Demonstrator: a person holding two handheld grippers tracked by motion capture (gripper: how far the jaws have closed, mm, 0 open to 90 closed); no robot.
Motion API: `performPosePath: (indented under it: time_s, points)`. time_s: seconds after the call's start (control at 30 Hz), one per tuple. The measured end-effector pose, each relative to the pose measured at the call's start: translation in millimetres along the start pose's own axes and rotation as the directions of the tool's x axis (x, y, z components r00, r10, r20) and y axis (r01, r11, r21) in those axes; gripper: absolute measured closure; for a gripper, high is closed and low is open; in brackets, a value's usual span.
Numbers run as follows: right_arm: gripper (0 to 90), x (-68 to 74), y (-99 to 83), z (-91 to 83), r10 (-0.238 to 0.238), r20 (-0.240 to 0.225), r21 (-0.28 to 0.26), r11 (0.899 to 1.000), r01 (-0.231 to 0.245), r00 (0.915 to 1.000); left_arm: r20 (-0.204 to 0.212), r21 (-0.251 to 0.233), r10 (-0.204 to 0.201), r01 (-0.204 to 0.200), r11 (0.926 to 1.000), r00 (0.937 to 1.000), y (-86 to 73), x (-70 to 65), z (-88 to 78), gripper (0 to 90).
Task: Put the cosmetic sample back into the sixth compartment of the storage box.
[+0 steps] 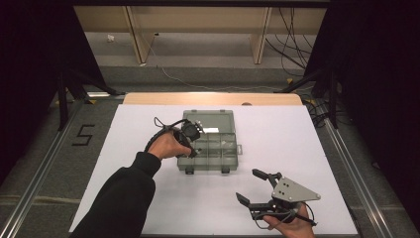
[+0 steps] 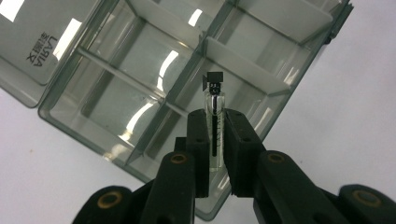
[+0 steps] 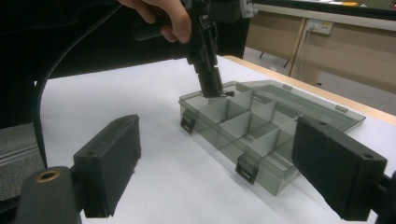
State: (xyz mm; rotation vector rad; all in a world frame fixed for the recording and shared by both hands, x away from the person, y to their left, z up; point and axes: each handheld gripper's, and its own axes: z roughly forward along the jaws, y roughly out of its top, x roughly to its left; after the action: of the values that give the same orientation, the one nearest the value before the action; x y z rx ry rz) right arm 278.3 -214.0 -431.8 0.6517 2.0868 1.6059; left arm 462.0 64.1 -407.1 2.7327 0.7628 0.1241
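A clear grey compartment box point(image 1: 221, 154) lies open on the white table, its lid point(image 1: 210, 119) folded flat behind it. My left gripper point(image 1: 191, 148) points down over the box's left side and is shut on a small glass vial point(image 2: 215, 126) with a black cap point(image 2: 214, 80). The vial sticks out past the pads, above the dividers point(image 2: 243, 65). In the right gripper view, the left gripper point(image 3: 212, 88) hangs just over a corner compartment of the box point(image 3: 261, 140). My right gripper point(image 1: 250, 186) rests near the table's front right, open, with nothing between its jaws.
The table's white sheet point(image 1: 277, 134) ends at a wooden strip point(image 1: 213, 98) at the back. Beyond lie floor, cables and wooden table legs. A black sleeve point(image 1: 124, 198) crosses the front left of the table.
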Motion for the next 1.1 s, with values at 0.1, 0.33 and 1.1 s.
performPosePath:
  time_s: [0.1,0.33,1.1]
  points:
    - [16.9,-0.1,0.0,0.0,0.000,0.000,0.000,1.000,0.000,1.0000,0.007,0.005,0.000,0.000,1.0000,1.0000,2.3,-1.0,1.3,80.7]
    - [16.9,0.1,0.1,0.0,0.001,-0.001,0.000,1.000,-0.001,1.0000,0.017,0.010,-0.013,0.012,0.9999,0.9998,7.9,-3.5,6.5,80.6]
    - [16.9,0.1,1.0,-3.1,-0.006,0.004,0.045,0.999,0.006,1.0000,0.005,-0.143,-0.082,0.082,0.9864,0.9966,1.7,-9.5,-19.4,37.9]
